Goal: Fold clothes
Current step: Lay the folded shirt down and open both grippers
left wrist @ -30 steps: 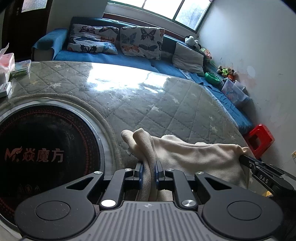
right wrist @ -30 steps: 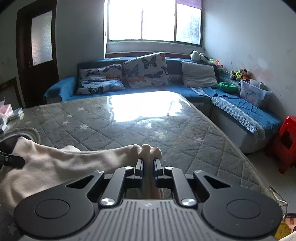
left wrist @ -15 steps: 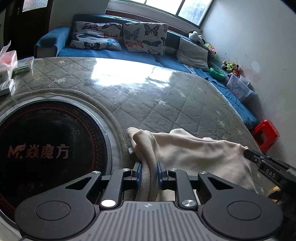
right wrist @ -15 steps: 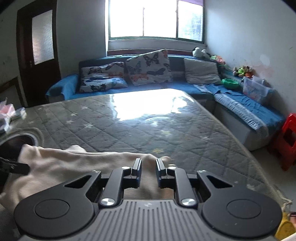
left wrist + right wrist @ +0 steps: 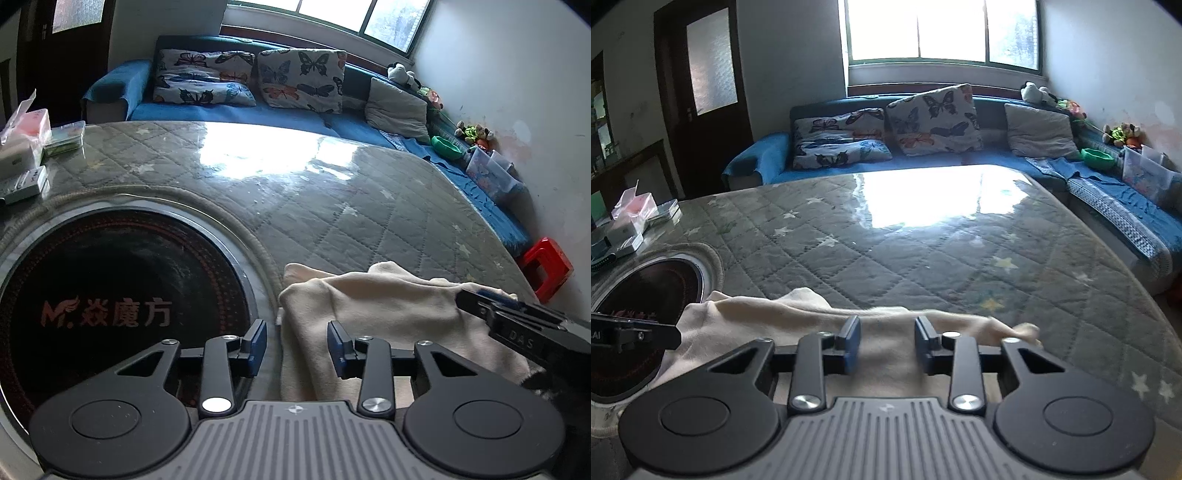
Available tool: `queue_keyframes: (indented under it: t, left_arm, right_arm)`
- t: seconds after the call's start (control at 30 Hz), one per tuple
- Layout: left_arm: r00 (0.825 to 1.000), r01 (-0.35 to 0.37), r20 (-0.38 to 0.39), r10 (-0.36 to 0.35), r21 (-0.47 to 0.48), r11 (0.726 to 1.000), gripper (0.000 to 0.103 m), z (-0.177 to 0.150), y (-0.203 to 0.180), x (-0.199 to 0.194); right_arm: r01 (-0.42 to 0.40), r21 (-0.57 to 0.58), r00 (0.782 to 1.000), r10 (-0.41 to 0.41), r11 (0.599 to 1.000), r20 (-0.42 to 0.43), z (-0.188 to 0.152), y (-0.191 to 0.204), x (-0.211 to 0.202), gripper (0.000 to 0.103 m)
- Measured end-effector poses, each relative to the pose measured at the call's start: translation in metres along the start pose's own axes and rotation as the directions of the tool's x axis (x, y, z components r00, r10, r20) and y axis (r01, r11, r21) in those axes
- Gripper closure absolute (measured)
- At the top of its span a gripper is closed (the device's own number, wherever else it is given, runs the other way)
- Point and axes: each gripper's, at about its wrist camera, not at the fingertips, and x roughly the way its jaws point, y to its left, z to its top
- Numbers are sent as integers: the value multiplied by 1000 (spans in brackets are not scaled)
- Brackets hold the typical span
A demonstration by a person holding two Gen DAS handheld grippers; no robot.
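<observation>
A cream garment (image 5: 391,314) lies folded on the quilted grey table cover (image 5: 332,206), near the front edge. It also shows in the right wrist view (image 5: 798,325). My left gripper (image 5: 297,345) is open, with the garment's left edge lying loose between the jaws. My right gripper (image 5: 886,341) is open just above the garment's right part. The right gripper also shows in the left wrist view (image 5: 517,325) at the garment's right end. The left gripper's tip shows in the right wrist view (image 5: 646,334).
A round black induction cooktop (image 5: 99,295) is set in the table left of the garment. Boxes and packets (image 5: 26,155) sit at the far left. A blue sofa with butterfly pillows (image 5: 258,81) runs behind and along the right. A red stool (image 5: 546,266) stands right.
Both grippers were shut on the garment's edges and have opened. The garment has dropped flat onto the table, and both grippers have pulled back a little.
</observation>
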Motion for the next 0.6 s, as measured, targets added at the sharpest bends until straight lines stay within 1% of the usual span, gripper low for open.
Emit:
queue_keyframes:
  t: [0.07, 0.17, 0.27, 0.4, 0.47, 0.6]
  left_arm:
    - [1000, -5, -1, 5, -4, 1000, 57, 1, 2, 2]
    - [1000, -10, -4, 10, -7, 1000, 57, 2, 5, 5]
    - [1000, -16, -9, 16, -8, 1000, 57, 2, 6, 7]
    - [1000, -22, -6, 22, 7, 1000, 55, 1, 5, 5]
    - [1000, -26, 3, 26, 29, 999, 52, -1, 2, 2]
    - [1000, -16, 18, 15, 76, 997, 50, -7, -7, -5]
  right_arm:
    - [1, -6, 1000, -1, 1000, -7, 2, 3, 7, 71]
    - [8, -12, 1000, -8, 1000, -27, 2, 6, 20, 71]
    - [16, -31, 1000, -17, 999, -25, 2, 8, 25, 70]
    - [8, -34, 1000, -9, 999, -17, 3, 9, 16, 68]
    - [-5, -43, 1000, 4, 999, -15, 2, 11, 8, 62]
    - [-44, -52, 999, 42, 998, -33, -6, 16, -8, 61]
